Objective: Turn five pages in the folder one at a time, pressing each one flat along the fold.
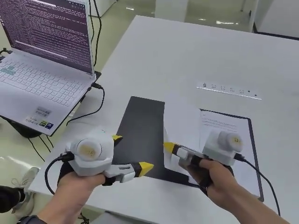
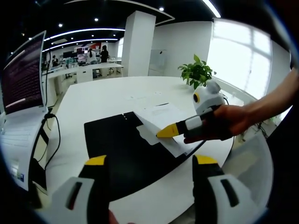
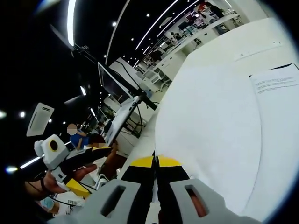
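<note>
folder (image 1: 140, 135) open on surface (image 1: 187, 56), fold running near-to-far. r gripper (image 1: 170, 147) clenched on page (image 1: 180, 126) at its near edge, page lifted by the fold. l gripper (image 1: 131, 153) released, empty, hovering over folder's left half, so nearer for pressing.

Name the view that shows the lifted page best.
The left gripper view: the lifted page stands off the black folder, its edge pinched by the right gripper. The head view shows the page foreshortened from above. The right gripper view shows it as a close white surface, outline hard to tell.
</note>
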A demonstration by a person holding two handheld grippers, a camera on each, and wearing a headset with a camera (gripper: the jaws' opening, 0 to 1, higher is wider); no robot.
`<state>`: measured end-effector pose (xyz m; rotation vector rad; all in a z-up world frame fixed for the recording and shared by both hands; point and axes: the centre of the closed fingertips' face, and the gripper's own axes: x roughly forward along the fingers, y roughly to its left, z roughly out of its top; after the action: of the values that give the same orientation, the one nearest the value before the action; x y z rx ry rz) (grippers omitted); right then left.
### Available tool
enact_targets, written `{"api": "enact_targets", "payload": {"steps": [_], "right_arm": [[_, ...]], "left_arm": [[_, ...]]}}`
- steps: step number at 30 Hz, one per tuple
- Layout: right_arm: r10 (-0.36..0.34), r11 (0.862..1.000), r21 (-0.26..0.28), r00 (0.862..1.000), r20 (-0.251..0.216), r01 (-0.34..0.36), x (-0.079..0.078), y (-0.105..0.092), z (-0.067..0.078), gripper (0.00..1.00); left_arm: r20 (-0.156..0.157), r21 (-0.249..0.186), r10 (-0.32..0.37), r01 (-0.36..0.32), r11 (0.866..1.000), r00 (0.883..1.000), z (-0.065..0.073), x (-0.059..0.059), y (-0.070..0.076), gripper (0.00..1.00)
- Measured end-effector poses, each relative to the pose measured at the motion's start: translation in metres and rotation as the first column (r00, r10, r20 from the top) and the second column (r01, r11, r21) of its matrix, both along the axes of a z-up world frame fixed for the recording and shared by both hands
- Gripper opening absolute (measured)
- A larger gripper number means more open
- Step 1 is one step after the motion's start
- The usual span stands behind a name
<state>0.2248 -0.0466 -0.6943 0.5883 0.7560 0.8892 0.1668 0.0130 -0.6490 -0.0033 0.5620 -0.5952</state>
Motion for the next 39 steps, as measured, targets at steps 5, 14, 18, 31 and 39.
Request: {"api": "enact_targets", "payload": {"steps": [5, 14, 18, 31, 39], "right_arm": [[-0.001, 1.000, 0.005, 1.000, -0.020, 0.001, 0.003, 0.008, -0.007, 0.00], [-0.026, 1.000, 0.004, 0.998, -0.063, 0.026, 0.004, 0.021, -0.023, 0.00], [-0.039, 0.999, -0.007, 0.995, -0.089, 0.038, 0.005, 0.025, -0.034, 0.00], [-0.070, 0.997, -0.055, 0.985, -0.159, 0.062, 0.014, 0.036, -0.067, 0.00], [-0.114, 0.989, -0.120, 0.972, -0.207, 0.091, 0.017, 0.038, -0.098, 0.00]], "left_arm": [[-0.003, -0.004, 0.007, -0.007, 1.000, 1.000, -0.001, 0.001, 0.004, 0.72], [-0.013, -0.015, 0.031, -0.031, 0.999, 0.999, -0.002, 0.003, 0.015, 0.72], [-0.013, -0.023, 0.048, -0.048, 0.999, 0.999, -0.002, 0.003, 0.019, 0.72], [-0.029, -0.026, 0.079, -0.080, 0.996, 0.996, -0.003, 0.000, 0.029, 0.71], [-0.026, -0.025, 0.093, -0.093, 0.995, 0.995, 0.001, 0.003, 0.036, 0.71]]}}
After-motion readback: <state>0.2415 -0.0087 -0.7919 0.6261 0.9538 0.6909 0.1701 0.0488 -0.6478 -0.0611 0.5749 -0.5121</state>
